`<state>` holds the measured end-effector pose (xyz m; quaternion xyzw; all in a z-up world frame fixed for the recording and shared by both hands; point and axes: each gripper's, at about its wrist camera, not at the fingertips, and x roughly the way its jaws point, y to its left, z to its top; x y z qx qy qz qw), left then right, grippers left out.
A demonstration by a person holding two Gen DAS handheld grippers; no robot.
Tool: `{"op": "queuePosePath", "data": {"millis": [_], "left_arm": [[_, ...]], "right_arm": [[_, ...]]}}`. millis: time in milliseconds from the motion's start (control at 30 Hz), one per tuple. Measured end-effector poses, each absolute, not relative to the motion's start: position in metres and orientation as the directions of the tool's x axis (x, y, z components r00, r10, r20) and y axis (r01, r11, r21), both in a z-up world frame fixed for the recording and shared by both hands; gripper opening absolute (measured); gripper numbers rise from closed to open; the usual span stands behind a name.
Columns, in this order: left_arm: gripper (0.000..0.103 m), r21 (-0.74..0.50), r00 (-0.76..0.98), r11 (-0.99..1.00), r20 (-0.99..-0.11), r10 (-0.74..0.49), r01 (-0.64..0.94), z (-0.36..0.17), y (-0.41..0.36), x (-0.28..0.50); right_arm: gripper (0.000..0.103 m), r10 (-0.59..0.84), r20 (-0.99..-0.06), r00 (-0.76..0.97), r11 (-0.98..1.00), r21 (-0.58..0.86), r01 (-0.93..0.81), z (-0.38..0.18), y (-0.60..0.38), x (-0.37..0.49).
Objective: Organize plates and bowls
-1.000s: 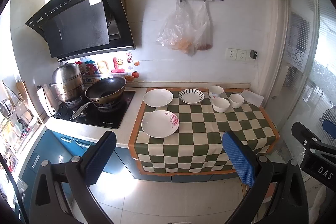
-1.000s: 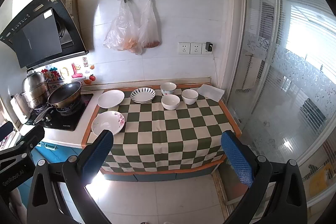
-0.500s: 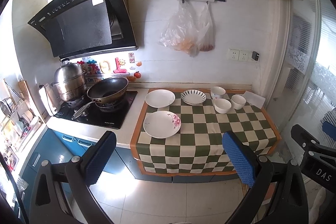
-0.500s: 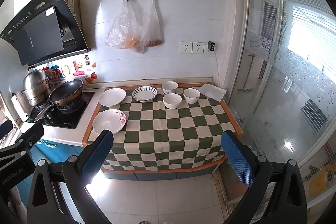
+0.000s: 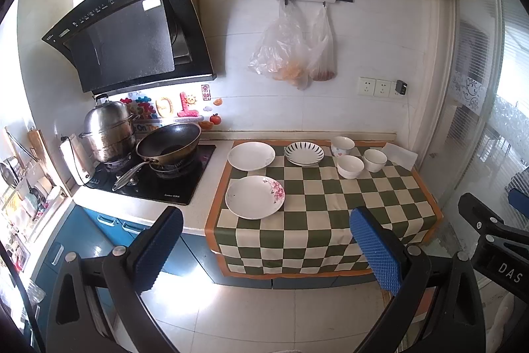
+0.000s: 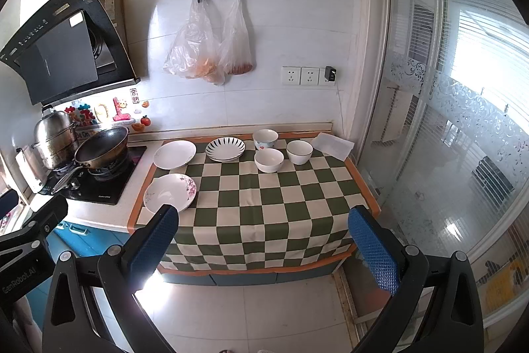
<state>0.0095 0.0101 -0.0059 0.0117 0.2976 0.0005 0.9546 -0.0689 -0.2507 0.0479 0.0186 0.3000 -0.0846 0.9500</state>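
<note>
Left gripper (image 5: 264, 248) held back from the counter, above the floor, fingers spread wide with nothing between them; right gripper (image 6: 264, 250) likewise wide apart and empty; both point at the green-and-cream checked cloth (image 5: 317, 214). On the cloth: floral plate (image 5: 254, 197) at the near left; plain white plate (image 5: 251, 156) behind it; striped plate (image 5: 304, 153) just to its right; three bowls (clustered at back right) (image 5: 358, 156), close together, whether touching cannot be told. Wok (image 5: 169, 144) and steel steamer pot (image 5: 107, 131) sit on the hob to the left.
</note>
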Motion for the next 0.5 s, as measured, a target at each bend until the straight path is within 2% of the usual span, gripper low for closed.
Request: {"op": "queuePosePath", "data": {"millis": [500], "left_arm": [[0.103, 0.028, 0.821, 0.999, -0.571, -0.002, 0.022, -0.006, 0.020, 0.033]], "right_arm": [[0.103, -0.167, -0.579, 0.798, 0.981, -0.017, 0.194, 0.049, -0.247, -0.055]]}}
